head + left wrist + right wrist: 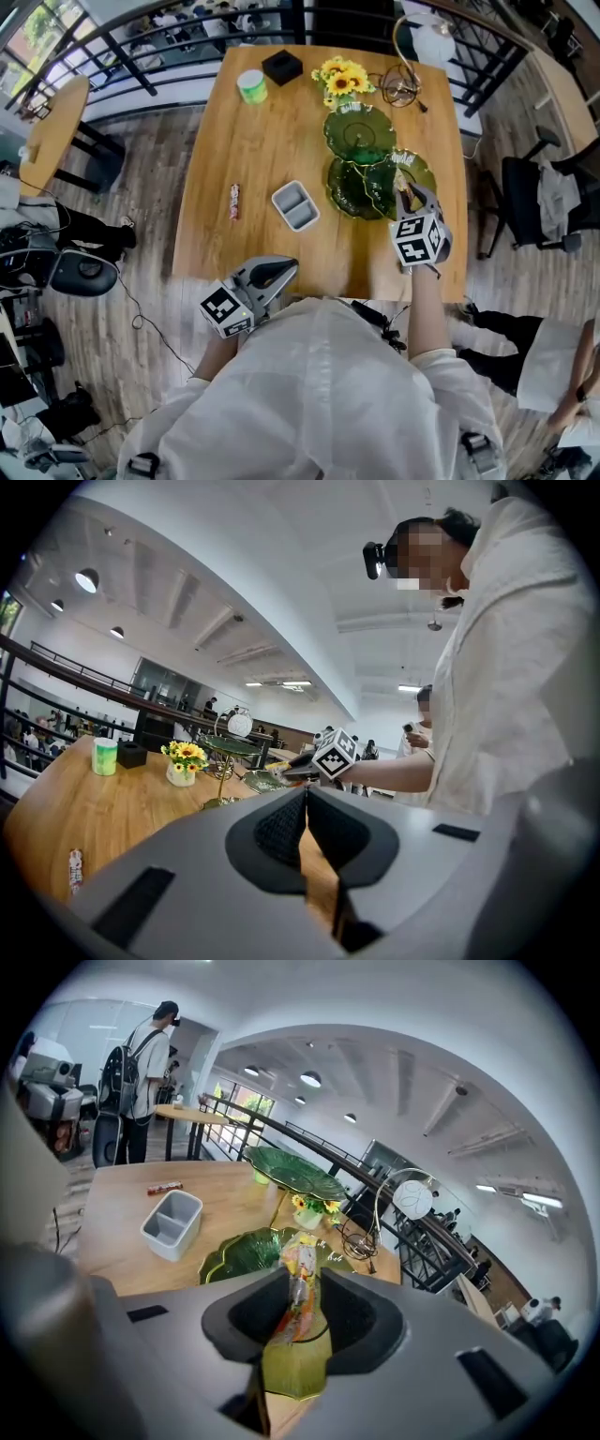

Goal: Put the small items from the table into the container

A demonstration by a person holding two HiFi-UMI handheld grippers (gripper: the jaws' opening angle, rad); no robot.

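My right gripper hangs over the lower green leaf plates at the table's right side. Its jaws are shut on a yellow and orange snack packet, which stands upright between the pads. The grey two-compartment container sits left of those plates, seen also as the container in the right gripper view. A small wrapped candy bar lies further left on the wood. My left gripper is at the table's front edge, shut with nothing in it.
A tiered green leaf plate rises behind the lower ones. Sunflowers, a green cup, a black box and a wire ornament line the far edge. Railings and chairs ring the table.
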